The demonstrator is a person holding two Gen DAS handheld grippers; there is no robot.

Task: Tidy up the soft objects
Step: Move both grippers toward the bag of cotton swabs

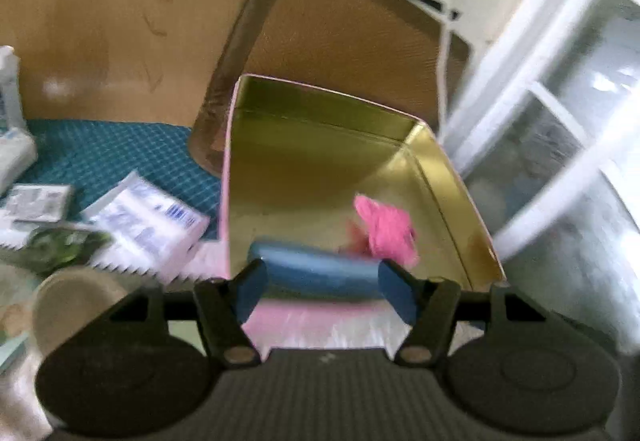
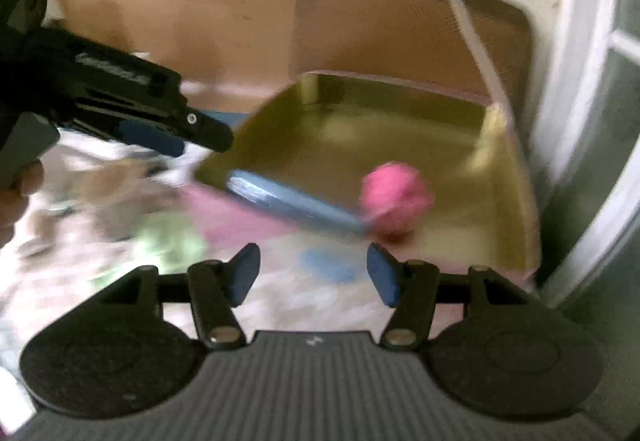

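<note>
We are seeing both the left gripper (image 1: 320,283) and the right gripper (image 2: 312,273) standing half open, gripping nothing, beside the gold tin (image 2: 400,137), which is holding the blue roll (image 2: 292,203) and pink puff (image 2: 398,197) inside.

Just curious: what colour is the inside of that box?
Shiny gold inside the box; clearest in left wrist view.

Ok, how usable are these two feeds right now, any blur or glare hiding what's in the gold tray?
Left wrist view: moderate motion blur; blue roll and pink cloth readable in the gold tray, whose floor shines with soft glare. Right wrist view: heavier smear; roll streaked, table clutter unreadable. Both: fisheye bends edges.
</note>
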